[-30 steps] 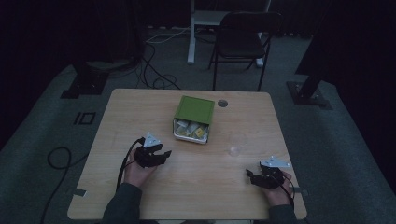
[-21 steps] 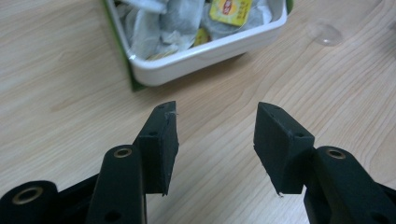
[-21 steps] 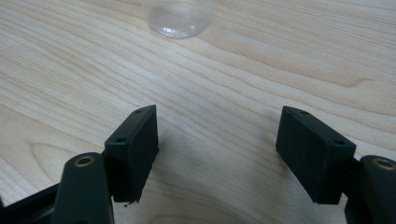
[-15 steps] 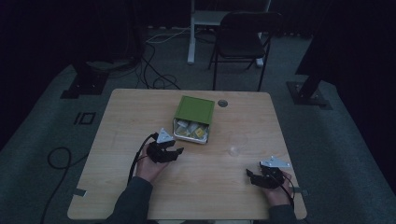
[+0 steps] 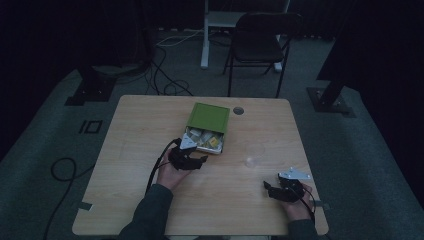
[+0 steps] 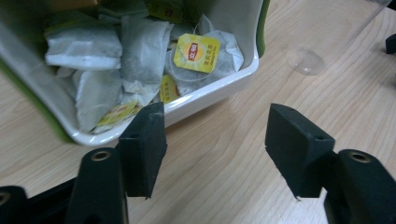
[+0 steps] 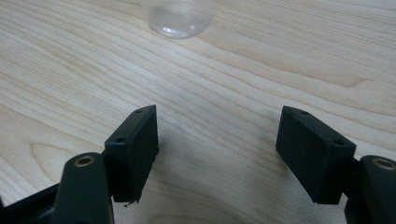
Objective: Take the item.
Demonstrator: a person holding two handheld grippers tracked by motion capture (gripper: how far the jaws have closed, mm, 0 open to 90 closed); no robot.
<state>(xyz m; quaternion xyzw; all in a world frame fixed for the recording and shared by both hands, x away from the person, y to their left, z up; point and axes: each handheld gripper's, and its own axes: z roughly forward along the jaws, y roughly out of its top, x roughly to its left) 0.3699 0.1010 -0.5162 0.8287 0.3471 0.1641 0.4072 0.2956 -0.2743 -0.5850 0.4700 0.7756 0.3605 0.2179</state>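
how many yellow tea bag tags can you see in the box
3: one face-up tag at the tray's middle, one just below it, one near the rim. More may be buried.

Black hand-held gripper (image 5: 200, 161), grey triangular plate, black cable, dark sleeve (image 5: 150, 215).

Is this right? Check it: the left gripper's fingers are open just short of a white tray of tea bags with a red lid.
Not quite. The lid is green, not red, as the high view shows. The rest holds: the left gripper has open fingers, just opening wider, nothing between them, just short of the white tray of tea bags.
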